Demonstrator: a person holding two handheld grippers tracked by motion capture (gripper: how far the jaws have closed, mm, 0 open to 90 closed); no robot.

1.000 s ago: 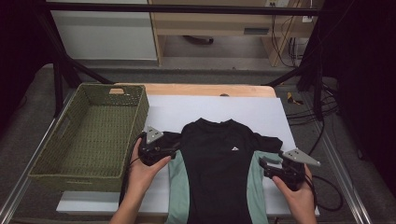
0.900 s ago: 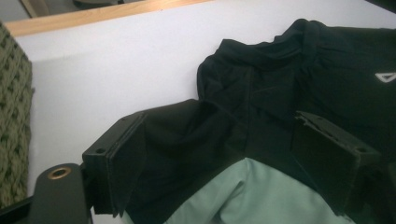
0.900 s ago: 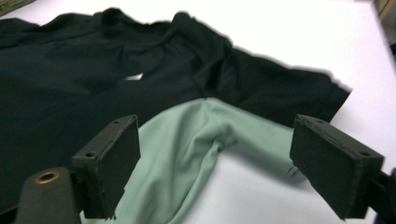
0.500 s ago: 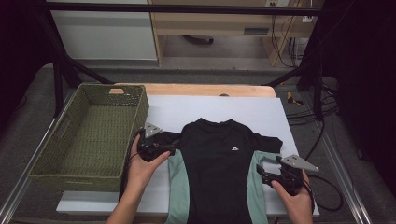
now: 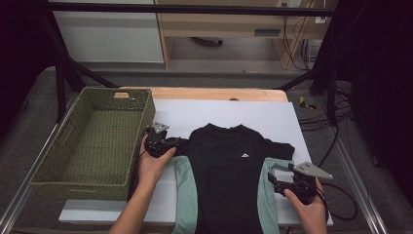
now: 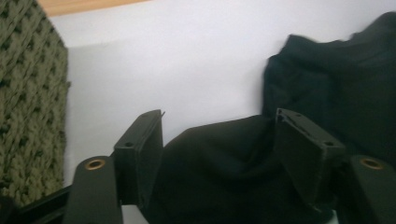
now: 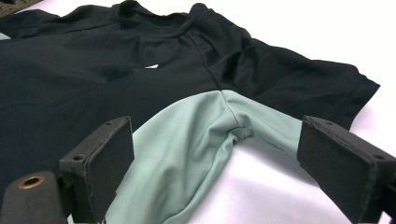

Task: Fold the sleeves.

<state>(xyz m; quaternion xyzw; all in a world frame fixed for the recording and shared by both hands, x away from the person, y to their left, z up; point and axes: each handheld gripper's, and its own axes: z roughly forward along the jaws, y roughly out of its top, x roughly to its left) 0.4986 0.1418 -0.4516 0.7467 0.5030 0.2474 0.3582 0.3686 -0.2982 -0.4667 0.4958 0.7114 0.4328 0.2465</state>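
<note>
Folding barely begun: the shirt lies flat, face up, on the white sheet of the worktop, beside the green woven basket, both sleeves out and nothing folded yet. The left gripper has just been closing its jaws around the black sleeve, cloth bunched between them but not yet clamped; the right gripper sits spread at the underarm. Shirt is black with pale green side panels and a small white chest logo.

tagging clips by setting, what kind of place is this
Probably a lab or workshop recording bench, not a home: a table with a white mat, black frame bars overhead, and loose cables on the grey floor beside it.
</note>
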